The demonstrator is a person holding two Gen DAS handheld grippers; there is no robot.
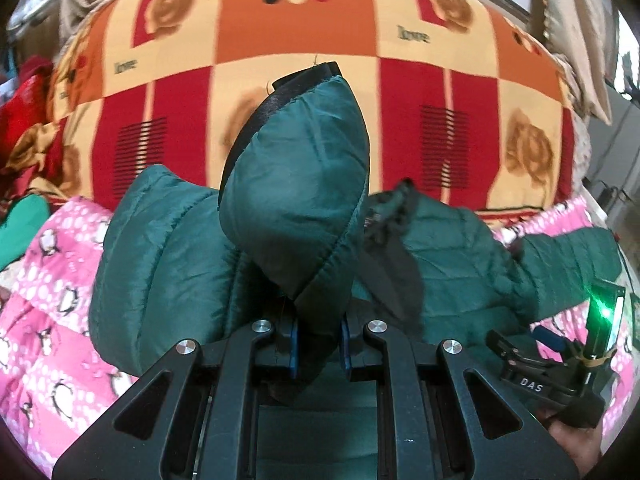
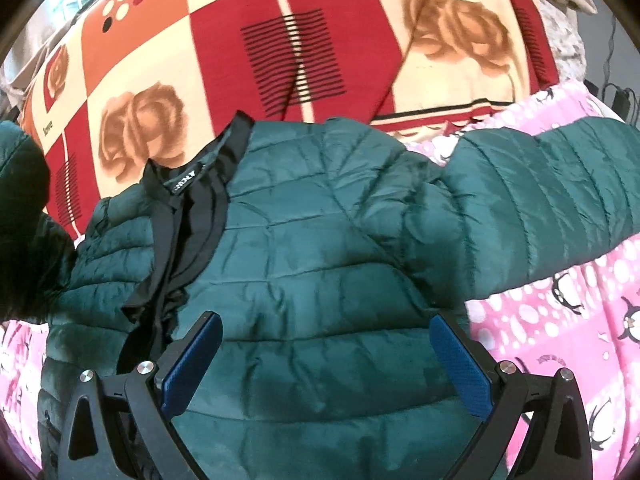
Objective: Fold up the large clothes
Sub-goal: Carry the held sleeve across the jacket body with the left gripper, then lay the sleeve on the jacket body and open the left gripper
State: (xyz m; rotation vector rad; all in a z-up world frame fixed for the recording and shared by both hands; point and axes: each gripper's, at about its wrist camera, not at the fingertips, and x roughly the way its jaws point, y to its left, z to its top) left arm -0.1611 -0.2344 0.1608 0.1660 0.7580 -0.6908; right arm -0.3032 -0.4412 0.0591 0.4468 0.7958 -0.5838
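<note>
The left hand-held gripper [image 1: 318,338] is pinched on a raised sleeve [image 1: 296,184] of the green puffer jacket [image 2: 320,264], which blocks the way straight ahead. The right hand-held gripper [image 2: 326,364], spread wide, hangs over the jacket's body. Open checked blanket [image 2: 340,40] lies beyond the collar, and pink penguin bedding [image 2: 560,320] lies free to the right.

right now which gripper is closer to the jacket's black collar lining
Right. The right gripper hangs open over the jacket body, beside the black collar lining; the left gripper clamps a raised sleeve.
</note>
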